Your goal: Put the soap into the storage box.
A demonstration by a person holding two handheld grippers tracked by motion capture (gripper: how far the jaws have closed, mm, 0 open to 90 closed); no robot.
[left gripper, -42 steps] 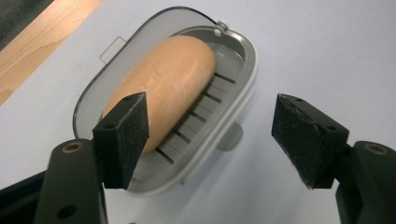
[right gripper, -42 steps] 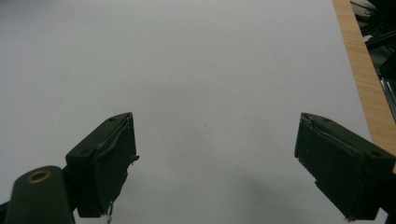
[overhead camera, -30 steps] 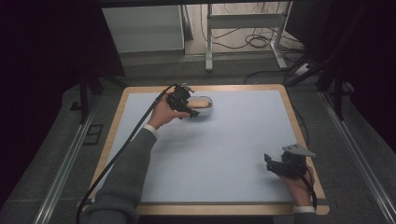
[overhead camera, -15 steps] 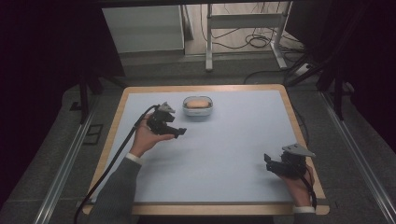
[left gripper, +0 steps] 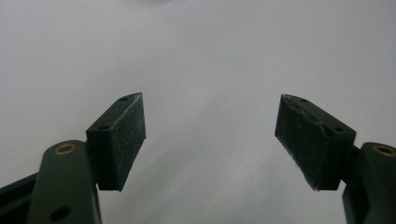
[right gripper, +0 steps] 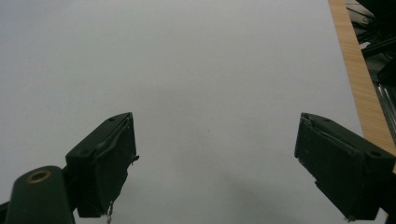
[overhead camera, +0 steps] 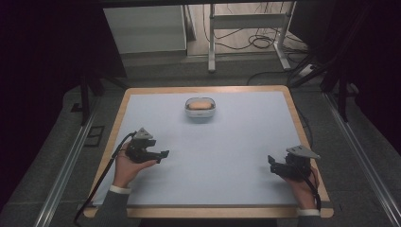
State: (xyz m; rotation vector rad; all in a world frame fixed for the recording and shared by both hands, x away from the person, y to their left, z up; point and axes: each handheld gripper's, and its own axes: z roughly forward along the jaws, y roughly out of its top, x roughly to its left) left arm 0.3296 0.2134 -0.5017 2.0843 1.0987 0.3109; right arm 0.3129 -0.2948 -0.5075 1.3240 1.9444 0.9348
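A small clear lidded container (overhead camera: 201, 108) with something orange inside stands at the far middle of the pale blue mat (overhead camera: 222, 156). My left gripper (overhead camera: 163, 154) is held low over the mat's near left, well away from the container; its jaws stand wide apart with nothing between them (left gripper: 210, 135). Near the right edge of the table my right gripper (overhead camera: 273, 161) rests in the hand, also open and empty (right gripper: 215, 163).
The mat lies on a wooden table (overhead camera: 302, 127) whose rim shows in the right gripper view (right gripper: 357, 74). Beyond the far edge are a white cabinet (overhead camera: 144, 28), metal table legs (overhead camera: 213, 42) and cables on the floor (overhead camera: 255, 40). Dark surroundings flank both sides.
My left gripper has drawn back from the container at the far middle to the near left of the mat, leaving the container standing alone. The right gripper has stayed put.
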